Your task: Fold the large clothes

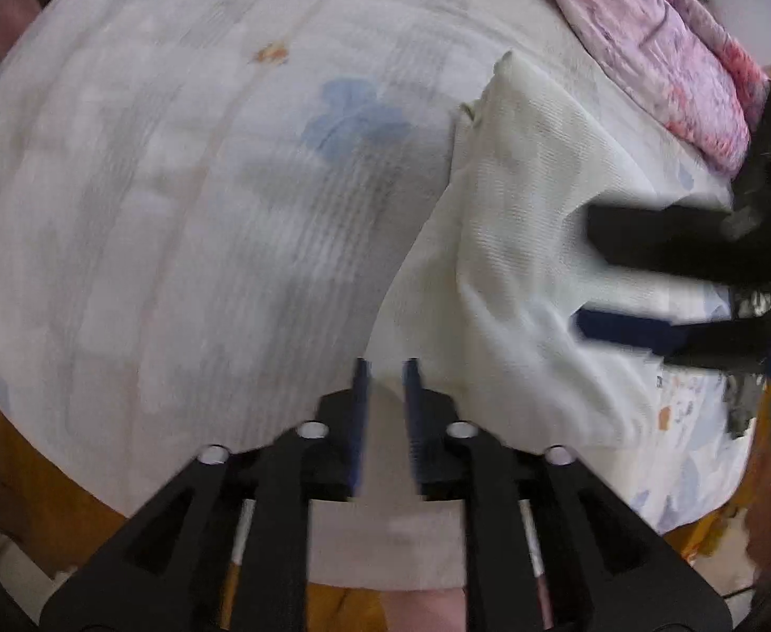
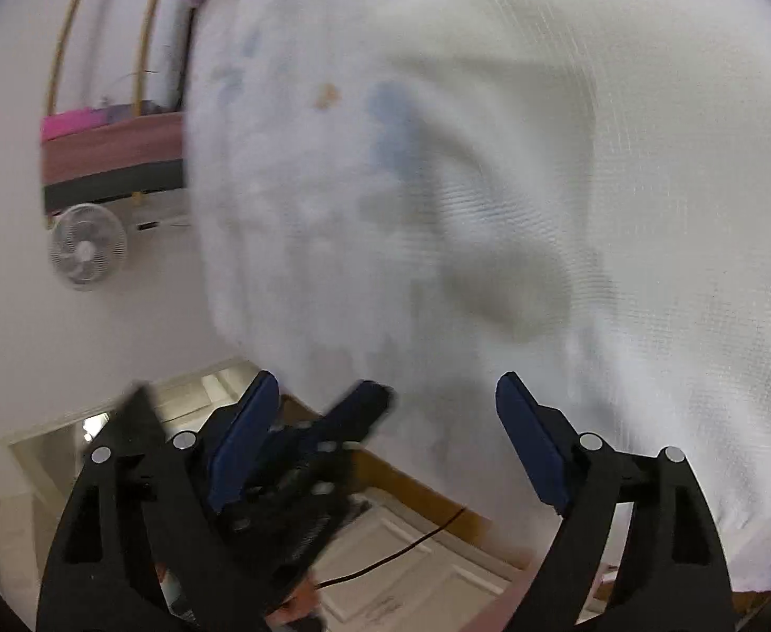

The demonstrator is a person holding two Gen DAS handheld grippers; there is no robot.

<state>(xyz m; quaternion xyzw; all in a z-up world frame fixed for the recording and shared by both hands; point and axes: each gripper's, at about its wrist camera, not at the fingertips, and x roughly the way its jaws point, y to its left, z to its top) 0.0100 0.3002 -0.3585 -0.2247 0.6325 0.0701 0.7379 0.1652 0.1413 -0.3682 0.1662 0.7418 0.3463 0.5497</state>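
Observation:
A cream white garment lies spread on the right part of the bed's white flowered sheet. My left gripper hangs over the garment's near tip, pointing steeply down. Its blue pads stand a narrow gap apart and grip nothing I can see. My right gripper reaches in from the right above the garment, jaws wide apart and empty. In the right wrist view the right gripper is open over the blurred cream garment. One of the left gripper's fingers shows below left.
A pink and purple quilt is bunched at the bed's far right. The bed's orange-brown frame runs along the near edge. Beyond the bed are a white fan, a low pink-covered bunk and a black cable on the floor.

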